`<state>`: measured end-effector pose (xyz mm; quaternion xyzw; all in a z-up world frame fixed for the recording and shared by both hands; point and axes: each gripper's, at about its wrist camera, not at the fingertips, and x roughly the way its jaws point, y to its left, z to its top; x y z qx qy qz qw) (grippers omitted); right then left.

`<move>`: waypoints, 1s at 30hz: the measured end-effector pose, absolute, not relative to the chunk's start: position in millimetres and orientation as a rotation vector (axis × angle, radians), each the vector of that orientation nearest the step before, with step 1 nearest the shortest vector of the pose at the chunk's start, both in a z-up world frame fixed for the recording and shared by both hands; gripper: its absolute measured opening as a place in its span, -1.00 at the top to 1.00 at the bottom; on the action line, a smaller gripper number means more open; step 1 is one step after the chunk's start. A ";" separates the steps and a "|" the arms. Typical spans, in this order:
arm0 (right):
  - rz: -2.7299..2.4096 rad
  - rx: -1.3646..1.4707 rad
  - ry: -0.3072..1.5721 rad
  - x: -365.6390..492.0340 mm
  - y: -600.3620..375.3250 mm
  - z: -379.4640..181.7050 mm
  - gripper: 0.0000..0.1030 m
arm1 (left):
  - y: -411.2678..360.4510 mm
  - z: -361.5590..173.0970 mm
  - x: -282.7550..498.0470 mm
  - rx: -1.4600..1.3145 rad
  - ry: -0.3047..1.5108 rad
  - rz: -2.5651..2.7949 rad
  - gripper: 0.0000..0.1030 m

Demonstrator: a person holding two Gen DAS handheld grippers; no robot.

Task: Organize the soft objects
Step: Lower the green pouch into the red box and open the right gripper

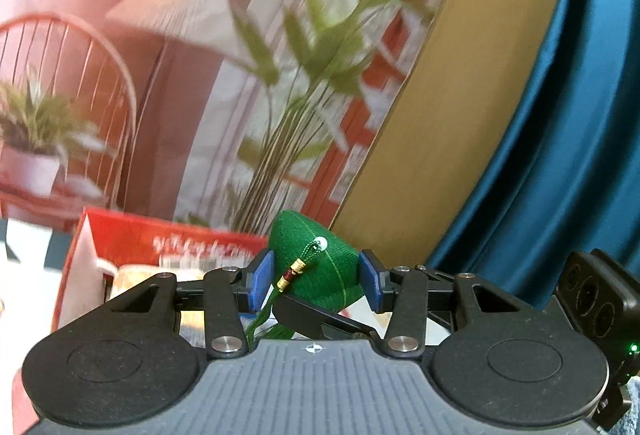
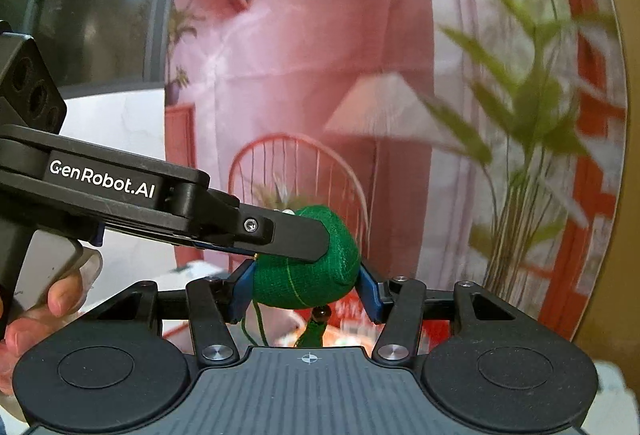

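Green stuffed pouch (image 1: 316, 267) with a tassel cord is up in the air, pinched by both the left gripper (image 1: 316, 277) and right gripper (image 2: 306, 289), so it looks mid-handoff, and next one side probably needs to let go.

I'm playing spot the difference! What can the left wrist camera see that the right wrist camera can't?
Only the left wrist view shows the red box, the blue curtain and the gold beads on the pouch's cord. Only the right wrist view shows the person's fingers and the left tool's white lettering. Both show the green pouch pinched by both tools, including the right tool.
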<state>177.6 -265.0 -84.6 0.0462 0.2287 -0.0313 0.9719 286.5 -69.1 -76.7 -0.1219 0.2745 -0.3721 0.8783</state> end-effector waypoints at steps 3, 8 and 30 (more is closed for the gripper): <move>-0.068 0.143 0.503 178.5 -269.8 -103.9 0.03 | -70.3 -91.5 293.0 -0.257 0.629 -0.762 0.05; -0.087 0.193 0.562 177.6 -273.9 -132.0 0.02 | -73.9 -110.1 300.7 -0.239 0.695 -0.746 0.07; -0.227 0.258 0.547 117.3 -260.7 -160.7 -0.19 | -35.6 -115.7 267.3 -0.162 0.695 -0.610 0.05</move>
